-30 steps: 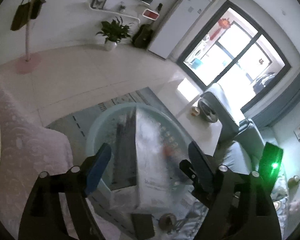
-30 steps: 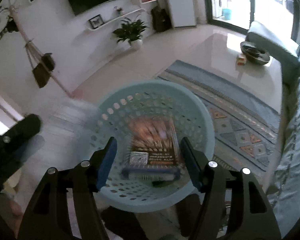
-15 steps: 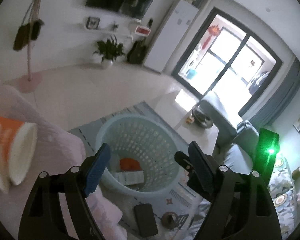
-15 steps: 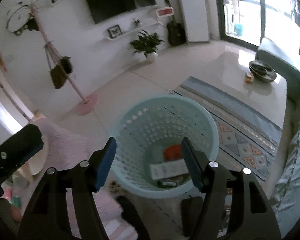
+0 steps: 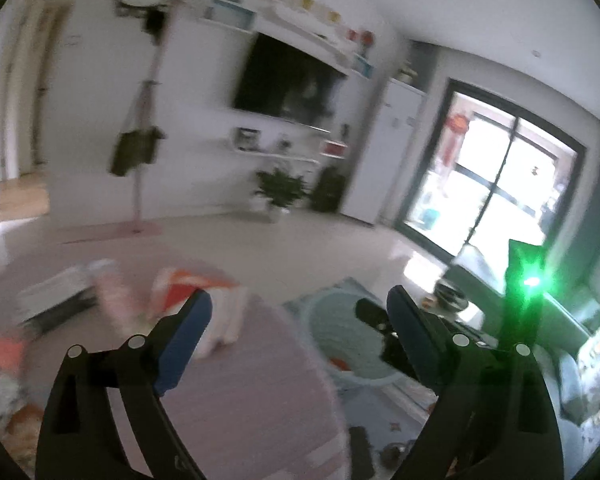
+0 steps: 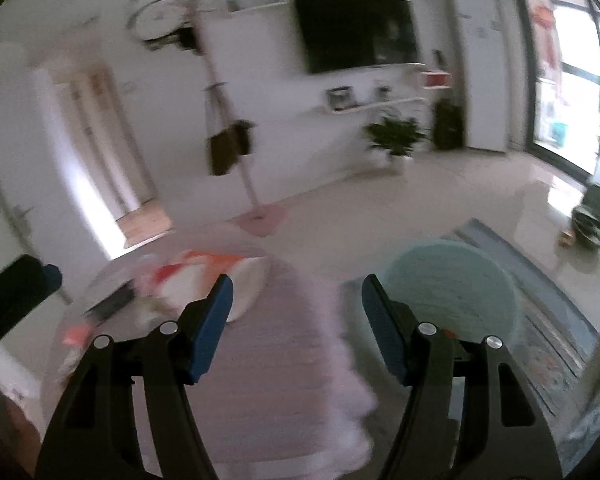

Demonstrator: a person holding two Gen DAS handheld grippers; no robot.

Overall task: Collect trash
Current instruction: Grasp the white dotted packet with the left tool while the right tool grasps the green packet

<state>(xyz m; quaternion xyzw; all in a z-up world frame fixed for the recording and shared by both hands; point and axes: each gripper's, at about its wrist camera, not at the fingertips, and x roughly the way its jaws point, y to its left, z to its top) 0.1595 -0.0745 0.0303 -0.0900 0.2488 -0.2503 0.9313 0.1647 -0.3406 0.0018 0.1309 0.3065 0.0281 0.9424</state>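
The left claw (image 5: 298, 320) stands wide and its jaws are opening, with nothing between the blue pads. The right claw (image 6: 296, 322) is parted about halfway and is likewise empty; neither touches anything.

Both views are smeared by motion, so small things are hard to read. In the left view, an orange and white paper cup (image 5: 198, 280) lies on its side on the pink-covered bench (image 5: 256, 380), just beyond the left finger. Further left there are a pale flat box (image 5: 52, 294) and some orange and white scraps (image 5: 4, 352), too blurred to name. The pale blue laundry basket (image 5: 340, 344) stands on the rug (image 5: 384, 416) beside the bench, partly hidden behind the right finger; a bit of orange shows inside it at the bottom.

The right view shows the same cup (image 6: 208, 276) on the bench (image 6: 268, 380), just past the left pad, and the basket (image 6: 452, 288) as a soft blue blur to the right, its holes and contents not readable. At the left edge of this view a dark finger of the other claw (image 6: 16, 284) pokes in.

Only the left view shows into the basket, and it also catches a green light on the right-hand tool (image 5: 532, 282). Only the right view shows the open doorway (image 6: 112, 184) at the left. The television (image 5: 288, 80), the coat stand (image 5: 140, 152) and the potted plant (image 5: 280, 192) appear in both.
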